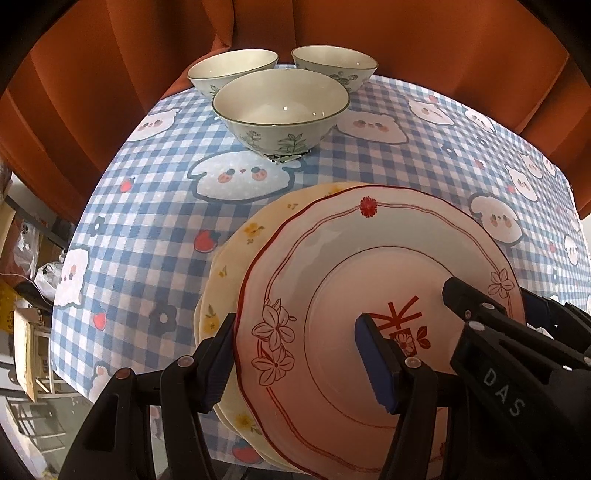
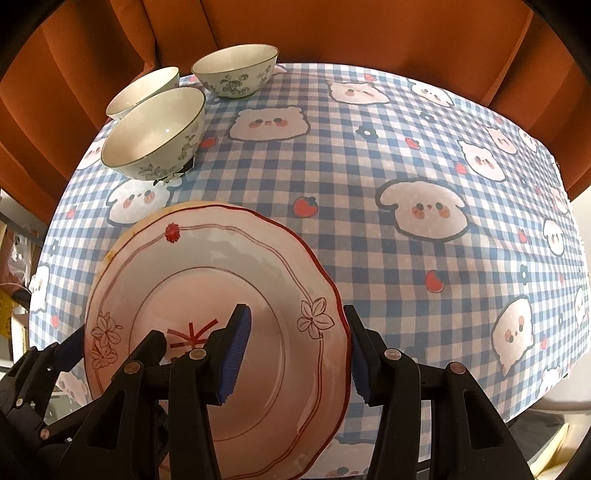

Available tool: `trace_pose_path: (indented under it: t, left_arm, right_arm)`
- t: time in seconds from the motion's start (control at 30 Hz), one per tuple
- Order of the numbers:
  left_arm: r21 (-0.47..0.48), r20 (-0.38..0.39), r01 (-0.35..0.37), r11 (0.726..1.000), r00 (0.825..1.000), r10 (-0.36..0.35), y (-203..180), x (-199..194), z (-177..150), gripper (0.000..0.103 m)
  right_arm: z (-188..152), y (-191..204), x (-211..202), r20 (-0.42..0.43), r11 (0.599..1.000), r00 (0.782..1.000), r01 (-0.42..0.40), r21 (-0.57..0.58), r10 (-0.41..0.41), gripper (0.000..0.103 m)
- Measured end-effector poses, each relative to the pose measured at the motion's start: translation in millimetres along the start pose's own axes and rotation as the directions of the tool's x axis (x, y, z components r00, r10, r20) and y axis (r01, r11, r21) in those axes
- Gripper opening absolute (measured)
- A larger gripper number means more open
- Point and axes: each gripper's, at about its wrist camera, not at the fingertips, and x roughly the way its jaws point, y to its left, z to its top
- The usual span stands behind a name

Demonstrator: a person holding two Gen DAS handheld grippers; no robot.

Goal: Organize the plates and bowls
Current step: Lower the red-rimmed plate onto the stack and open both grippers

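Note:
A white plate with a red rim and flower pattern [image 1: 332, 258] lies on top of a yellow flowered plate [image 1: 236, 240] near the table's front edge. My left gripper [image 1: 295, 358] is open, its jaws straddling the red plate's left rim. My right gripper [image 2: 299, 354] is open, straddling the same plate's [image 2: 221, 266] right rim; it also shows in the left wrist view [image 1: 491, 314]. Three white bowls with green leaf prints stand at the far side: a near one [image 1: 280, 110], a far left one [image 1: 232, 70] and a far right one [image 1: 334, 66].
The table carries a blue checked cloth with bear and strawberry prints [image 2: 406, 184]. An orange curtain [image 2: 332, 33] hangs behind it. Clutter and shelving [image 1: 26, 295] sit beyond the table's left edge.

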Motion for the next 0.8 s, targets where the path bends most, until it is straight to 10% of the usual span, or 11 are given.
trace_pose_path:
  t: [0.73,0.8]
  left_arm:
    - [0.021,0.031,-0.061,0.998,0.998,0.060,-8.1,3.9,-1.3,0.063]
    - [0.023,0.032,-0.071,0.997,0.997,0.070,-8.8,4.7,-0.7,0.063]
  right_arm:
    - [-2.1,-16.1,0.2,0.011,0.999,0.999,-0.043,0.031,0.042,0.053]
    - [-1.7,-17.2,-3.9,0.018,0.999,0.999,-0.051,0.017,0.051,0.036]
